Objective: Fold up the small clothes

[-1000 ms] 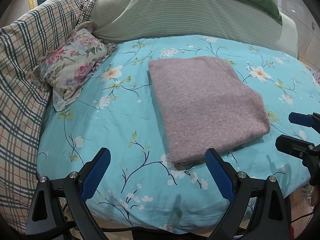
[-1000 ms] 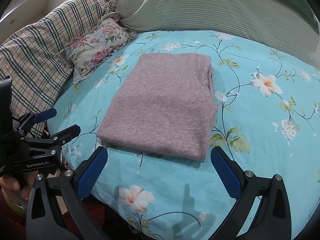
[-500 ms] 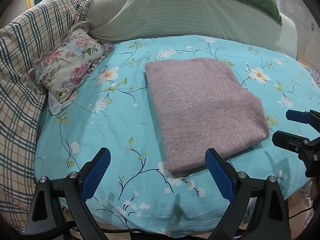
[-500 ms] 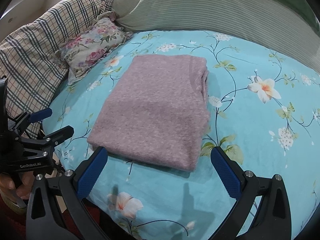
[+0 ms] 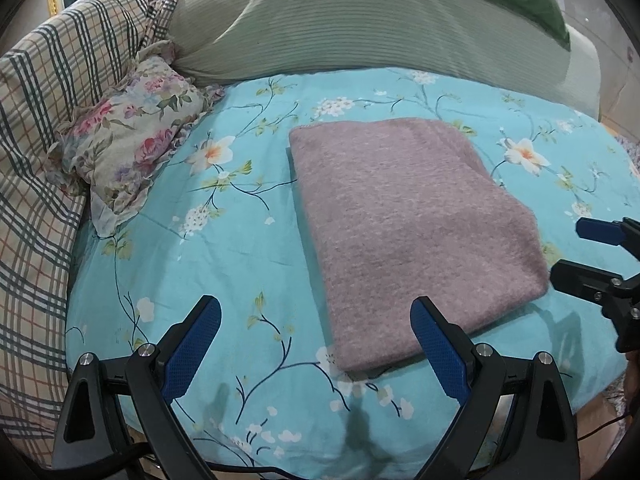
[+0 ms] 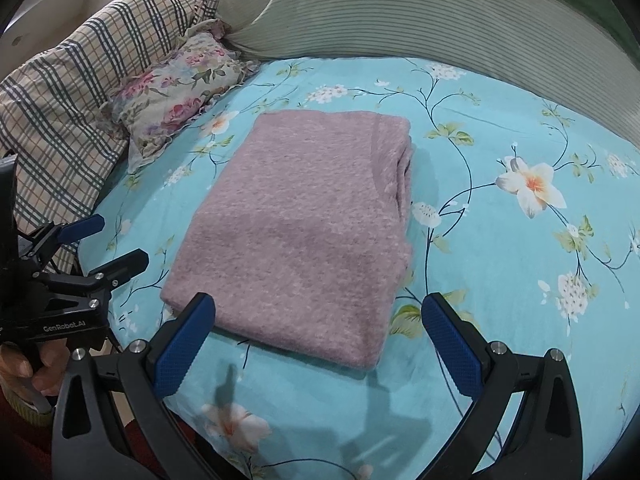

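A mauve knit garment (image 5: 404, 224) lies folded into a flat rectangle on the turquoise floral bedsheet (image 5: 224, 256); it also shows in the right wrist view (image 6: 304, 232). My left gripper (image 5: 316, 332) is open and empty, near the garment's near left corner. My right gripper (image 6: 320, 328) is open and empty, just short of the garment's near edge. The right gripper also shows at the right edge of the left wrist view (image 5: 588, 252), and the left gripper at the left edge of the right wrist view (image 6: 104, 244).
A small floral cushion (image 5: 132, 144) lies left of the garment. A plaid blanket (image 5: 44, 120) covers the left side. A large green striped pillow (image 5: 340, 28) runs along the back. The bed's front edge (image 5: 360, 464) is just below the grippers.
Both grippers have shifted slightly relative to the bed, both still open; the garment lies where it was.
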